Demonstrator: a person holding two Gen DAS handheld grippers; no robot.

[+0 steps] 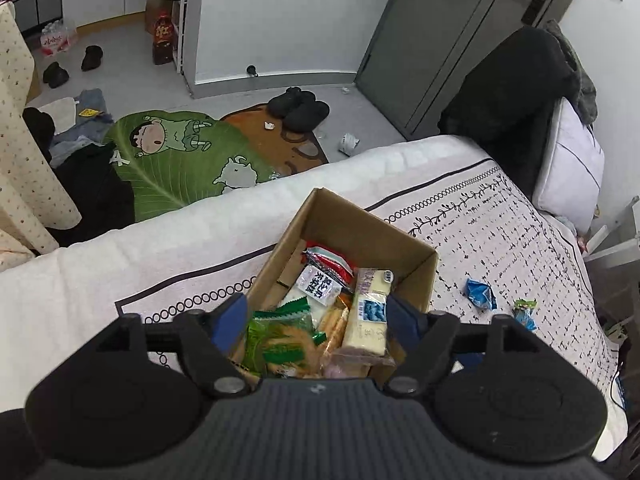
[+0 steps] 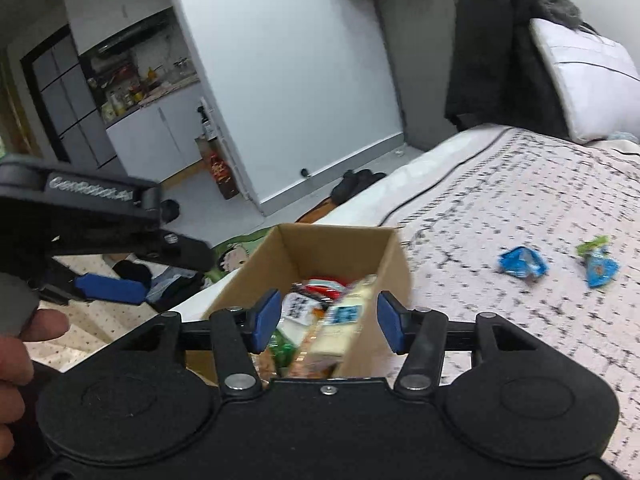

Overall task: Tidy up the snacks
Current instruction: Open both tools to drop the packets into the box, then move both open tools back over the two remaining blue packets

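An open cardboard box (image 1: 416, 276) stands on the bed and holds several snack packets. Among them are a green packet (image 1: 276, 336), a long pale packet (image 1: 370, 312) and a red one (image 1: 328, 258). My left gripper (image 1: 316, 312) hovers open over the near end of the box, its pads touching nothing. My right gripper (image 2: 326, 316) is also open above the box (image 2: 332, 248), with the pale packet (image 2: 344, 324) lying loose between its blue pads. A blue packet (image 2: 522, 262) and a green-blue packet (image 2: 598, 264) lie on the bedspread to the right.
The bed edge (image 1: 200, 216) drops to a floor with a green cartoon mat (image 1: 180, 152) and black slippers (image 1: 300, 108). A pillow (image 1: 568, 164) and dark clothes (image 1: 516, 80) sit at the bed's far end. One left-gripper finger (image 2: 112, 288) and a hand (image 2: 24, 344) show at the left.
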